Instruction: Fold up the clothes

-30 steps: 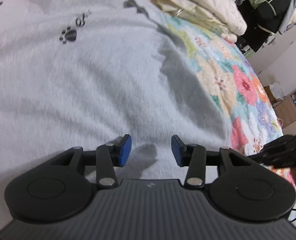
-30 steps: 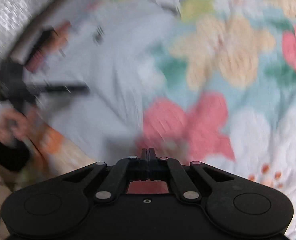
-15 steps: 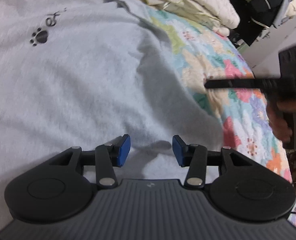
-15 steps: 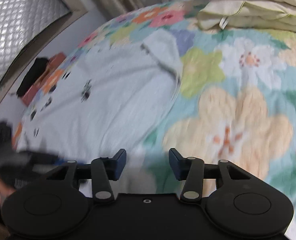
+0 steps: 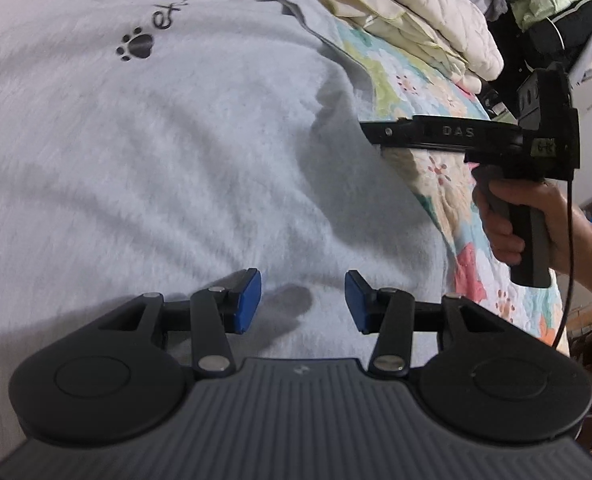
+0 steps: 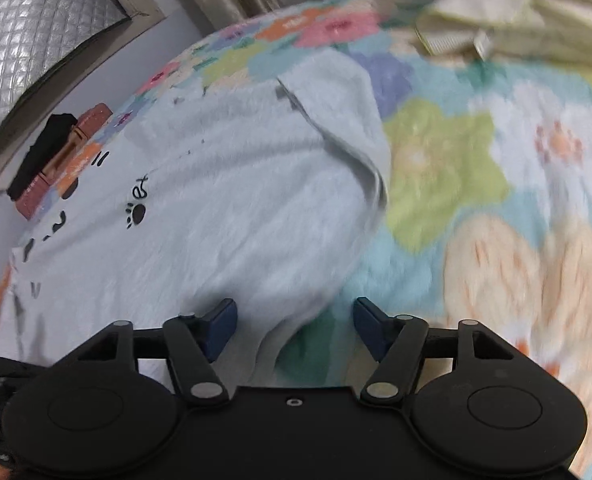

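A bed [image 6: 475, 184] with a flowered cover carried a pale grey garment [image 6: 224, 216] spread at the frame's left and folded cream quilts [image 5: 423, 12] at upper right.

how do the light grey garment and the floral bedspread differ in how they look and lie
The light grey garment is plain and fuzzy with small black paw prints; the floral bedspread is covered in large colourful flowers. The garment lies on top with an edge folded and wrinkled; the bedspread lies spread beneath it and reaches out past it. Both are soft fabrics lying spread on the bed.
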`<state>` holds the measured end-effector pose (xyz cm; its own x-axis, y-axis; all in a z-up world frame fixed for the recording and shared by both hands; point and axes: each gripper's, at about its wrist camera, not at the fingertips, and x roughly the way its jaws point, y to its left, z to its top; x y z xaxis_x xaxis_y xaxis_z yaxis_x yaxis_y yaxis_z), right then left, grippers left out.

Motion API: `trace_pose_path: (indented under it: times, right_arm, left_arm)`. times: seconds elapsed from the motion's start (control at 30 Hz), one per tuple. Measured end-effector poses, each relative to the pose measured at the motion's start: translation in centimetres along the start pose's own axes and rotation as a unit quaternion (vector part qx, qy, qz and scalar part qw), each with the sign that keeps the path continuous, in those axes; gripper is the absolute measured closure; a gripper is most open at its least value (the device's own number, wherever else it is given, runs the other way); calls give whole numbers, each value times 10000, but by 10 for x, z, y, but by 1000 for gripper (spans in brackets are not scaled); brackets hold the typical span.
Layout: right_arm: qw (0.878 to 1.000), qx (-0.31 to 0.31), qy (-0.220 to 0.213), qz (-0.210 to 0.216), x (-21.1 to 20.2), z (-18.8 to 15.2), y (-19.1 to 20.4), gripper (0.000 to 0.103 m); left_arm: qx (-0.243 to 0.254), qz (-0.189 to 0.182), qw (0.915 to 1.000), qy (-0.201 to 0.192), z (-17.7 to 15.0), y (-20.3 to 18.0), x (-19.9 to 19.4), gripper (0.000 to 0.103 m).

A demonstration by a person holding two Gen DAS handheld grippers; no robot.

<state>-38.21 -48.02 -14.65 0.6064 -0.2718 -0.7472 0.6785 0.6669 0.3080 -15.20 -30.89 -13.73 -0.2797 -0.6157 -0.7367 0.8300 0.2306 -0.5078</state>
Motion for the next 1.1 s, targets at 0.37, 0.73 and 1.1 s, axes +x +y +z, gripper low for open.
trace_pose_path:
  times: [0.37, 0.73, 1.1]
  right_arm:
    - [9828, -1044, -157, -1516, -34, 7, 6, 102]
    - [9587, -1414, 171, -2462, -16, 12, -5, 102]
    - [9787, -1494, -725, -1208, -34, 84, 26, 51]
  left_arm:
    - [288, 506, 9981, -218, -5, 2, -27, 58]
    - [-56, 907, 9943, -562, 31, 56, -76, 58]
    - [-132, 1687, 9796, -1084, 169, 162, -139, 53]
